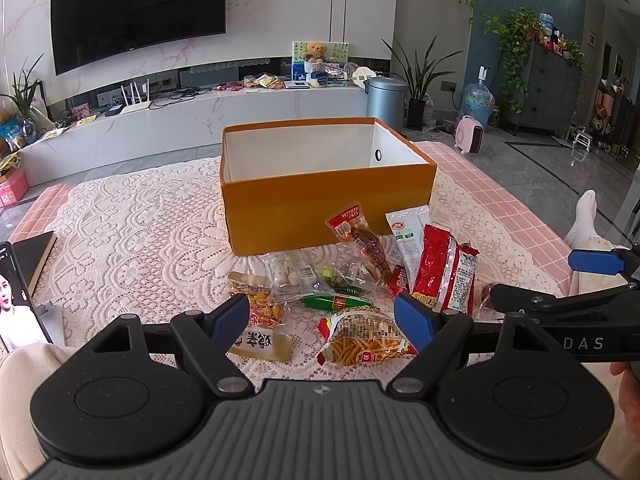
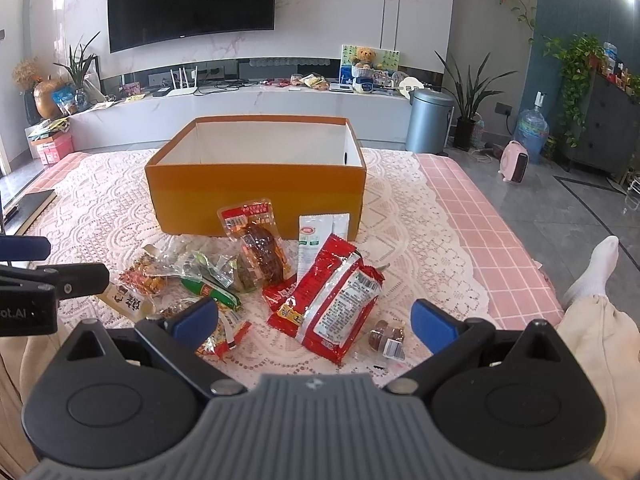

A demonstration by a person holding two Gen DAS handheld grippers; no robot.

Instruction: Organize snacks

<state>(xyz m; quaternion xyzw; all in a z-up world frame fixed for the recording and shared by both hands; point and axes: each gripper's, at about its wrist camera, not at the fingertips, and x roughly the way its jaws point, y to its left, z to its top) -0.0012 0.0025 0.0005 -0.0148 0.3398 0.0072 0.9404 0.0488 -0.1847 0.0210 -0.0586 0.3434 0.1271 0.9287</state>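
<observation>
Orange cardboard box (image 1: 328, 208) is seen open-topped on the lace tablecloth (image 1: 132, 240), with snack packets heaped just in front of it. Both the left gripper (image 1: 322, 322) and right gripper (image 2: 314, 320) are held spread above the heap, gripping nothing. Only the left view shows a phone (image 1: 16, 296) and the crispy-stick packet (image 1: 360, 340) unobstructed; a small brown sweet (image 2: 386, 336) is shown clearly only in the right view, beside the big red packet (image 2: 336, 300).
</observation>
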